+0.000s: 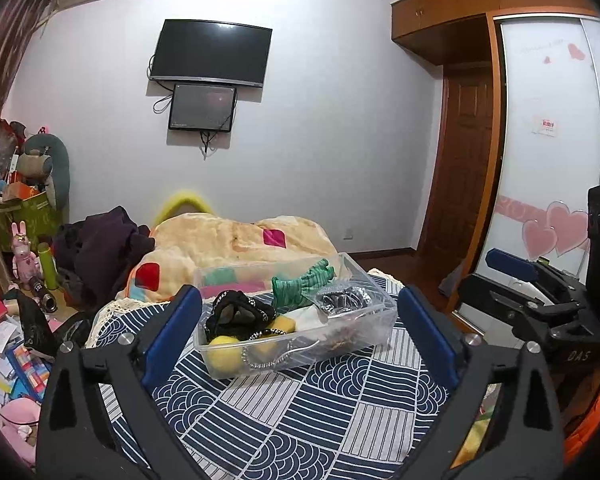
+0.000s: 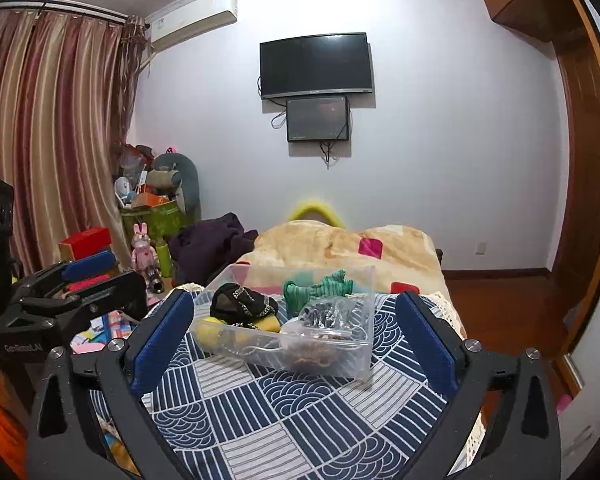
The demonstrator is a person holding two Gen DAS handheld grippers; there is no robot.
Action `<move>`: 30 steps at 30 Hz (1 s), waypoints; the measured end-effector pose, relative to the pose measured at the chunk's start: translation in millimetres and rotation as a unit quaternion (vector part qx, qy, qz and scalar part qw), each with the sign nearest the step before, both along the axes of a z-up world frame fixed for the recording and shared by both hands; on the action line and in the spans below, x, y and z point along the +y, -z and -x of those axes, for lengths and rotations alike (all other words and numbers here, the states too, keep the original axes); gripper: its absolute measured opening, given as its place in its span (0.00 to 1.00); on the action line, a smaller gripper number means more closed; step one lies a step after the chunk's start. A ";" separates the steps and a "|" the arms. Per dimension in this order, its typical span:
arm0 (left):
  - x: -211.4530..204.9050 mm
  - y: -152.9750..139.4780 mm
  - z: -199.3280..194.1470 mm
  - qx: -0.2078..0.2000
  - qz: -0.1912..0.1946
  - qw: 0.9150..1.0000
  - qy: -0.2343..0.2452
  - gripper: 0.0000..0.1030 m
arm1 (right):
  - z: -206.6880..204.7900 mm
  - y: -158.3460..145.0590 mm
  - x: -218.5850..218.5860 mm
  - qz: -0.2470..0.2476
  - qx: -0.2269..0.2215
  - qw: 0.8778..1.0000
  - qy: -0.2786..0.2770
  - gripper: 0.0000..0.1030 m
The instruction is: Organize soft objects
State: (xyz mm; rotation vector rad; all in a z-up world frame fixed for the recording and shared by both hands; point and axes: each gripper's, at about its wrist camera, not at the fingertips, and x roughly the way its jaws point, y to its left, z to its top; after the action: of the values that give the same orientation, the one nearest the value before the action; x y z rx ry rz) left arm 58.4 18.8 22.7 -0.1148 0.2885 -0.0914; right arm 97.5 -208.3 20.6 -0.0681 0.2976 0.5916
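Note:
A clear plastic bin point(image 1: 364, 280) point(image 2: 364, 360) sits on the blue patterned bedcover. In it lie a black mesh cap with a chain point(image 1: 236, 312) point(image 2: 240, 300), a green knit piece point(image 1: 300, 282) point(image 2: 316, 288), yellow soft items point(image 1: 224, 354) point(image 2: 210, 332), and a clear bag of dark items point(image 1: 344, 300) point(image 2: 324, 314). My left gripper point(image 1: 300, 316) is open and empty, just short of the bin. My right gripper point(image 2: 296, 320) is open and empty, also just short of it. Each gripper shows at the edge of the other's view.
A beige blanket point(image 1: 228, 240) point(image 2: 340, 248) and dark purple clothes point(image 1: 100, 248) point(image 2: 216, 244) lie behind the bin. Toys, boxes and papers crowd the floor at left point(image 1: 12, 320) point(image 2: 148, 216). A wardrobe point(image 1: 548, 140) and a door stand at right.

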 end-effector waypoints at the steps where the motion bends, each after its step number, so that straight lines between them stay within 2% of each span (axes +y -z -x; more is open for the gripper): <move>1: -0.4 0.4 1.2 -0.002 -0.002 1.000 -0.002 0.98 | 1.1 -0.1 0.1 -0.001 -0.001 1.000 0.000 1.00; 30: -3.7 6.9 7.4 -0.005 -0.014 1.000 -0.001 0.98 | 9.1 -0.1 -3.7 -0.005 -0.002 1.000 0.005 1.00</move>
State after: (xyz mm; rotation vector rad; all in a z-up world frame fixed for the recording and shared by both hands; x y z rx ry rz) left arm 51.0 15.1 15.8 -0.0862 0.2805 -0.0866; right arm 88.4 -212.0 20.7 -0.0589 0.2914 0.5836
